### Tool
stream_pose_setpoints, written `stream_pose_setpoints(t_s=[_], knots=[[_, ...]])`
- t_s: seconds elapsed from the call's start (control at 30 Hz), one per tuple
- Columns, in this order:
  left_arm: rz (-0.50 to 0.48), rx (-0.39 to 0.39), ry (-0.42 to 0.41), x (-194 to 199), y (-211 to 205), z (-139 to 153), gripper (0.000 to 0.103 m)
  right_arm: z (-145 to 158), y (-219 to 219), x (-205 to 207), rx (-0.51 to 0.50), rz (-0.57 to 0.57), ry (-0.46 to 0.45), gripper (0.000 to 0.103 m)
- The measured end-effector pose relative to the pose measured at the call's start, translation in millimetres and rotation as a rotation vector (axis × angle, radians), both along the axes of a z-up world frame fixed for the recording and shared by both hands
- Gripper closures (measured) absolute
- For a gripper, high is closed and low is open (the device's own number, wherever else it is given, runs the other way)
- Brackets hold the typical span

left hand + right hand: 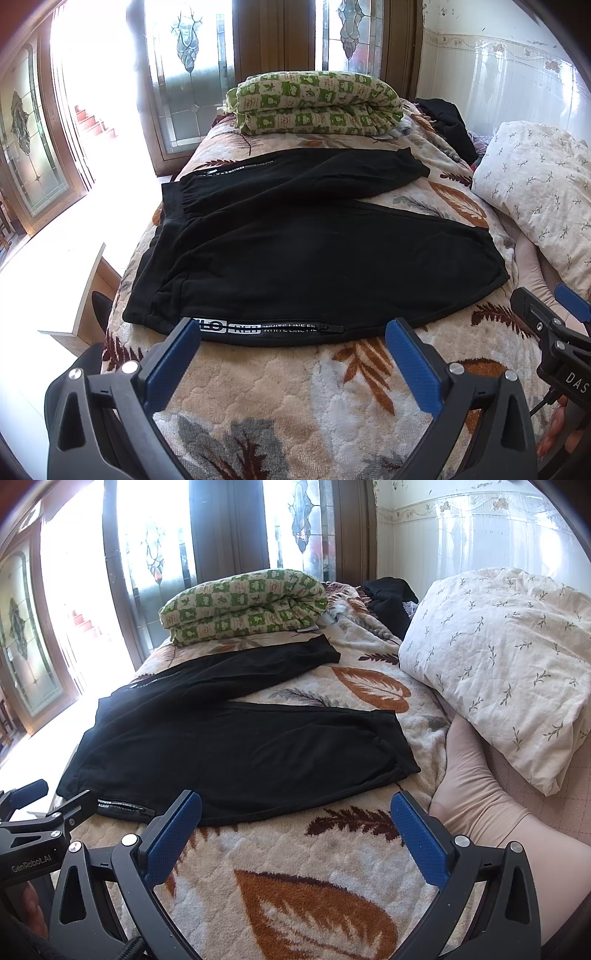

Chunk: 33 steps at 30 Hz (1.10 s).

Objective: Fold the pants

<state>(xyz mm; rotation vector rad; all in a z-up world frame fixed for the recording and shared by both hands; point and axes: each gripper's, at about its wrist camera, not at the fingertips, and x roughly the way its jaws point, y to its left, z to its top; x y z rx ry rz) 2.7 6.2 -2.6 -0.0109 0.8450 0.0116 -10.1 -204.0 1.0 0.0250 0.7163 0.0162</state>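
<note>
Both grippers hover low over the near end of the bed, the left gripper (pixel 291 338) and the right gripper (pixel 295 812) each with jaws spread wide and nothing between them. Just beyond them the black pants (pixel 295 240) lie flat on the leaf-patterned blanket (pixel 295 387), waistband to the left, legs fanned apart toward the right. Farther back sits a folded green checked quilt (pixel 314 101), with a white pillow (pixel 509 657) on the right.
</note>
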Motion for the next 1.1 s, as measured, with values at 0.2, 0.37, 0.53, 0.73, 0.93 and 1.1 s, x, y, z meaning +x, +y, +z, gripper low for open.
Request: stream_pose_setpoints(t_s=[0.2, 0.37, 0.53, 0.73, 0.93, 1.1], knots=[[-0.001, 0.000, -0.001, -0.1, 0.2, -0.1, 0.001, 0.1, -0.3, 0.1, 0.001, 0.001, 0.001, 0.000], [-0.001, 0.000, 0.000, 0.5, 1.8, 0.3, 0.001, -0.1, 0.9, -0.5, 0.000, 0.001, 0.001, 0.000], [-0.001, 0.000, -0.005, 0.4, 2.7, 1.3, 0.001, -0.5, 1.3, -0.3, 0.000, 0.000, 0.000, 0.000], [0.000, 0.002, -0.008, 0.4, 2.8, 2.8, 0.001, -0.1, 0.7, -0.1, 0.000, 0.001, 0.000, 0.000], [0.003, -0.002, -0.012, 1.1, 3.6, 5.1, 0.001, 0.1, 0.8, 0.3, 0.000, 0.001, 0.002, 0.000], [0.002, -0.001, -0.014, 0.6, 2.4, 5.1, 0.001, 0.0, -0.1, -0.1, 0.006, -0.003, 0.009, 0.000]])
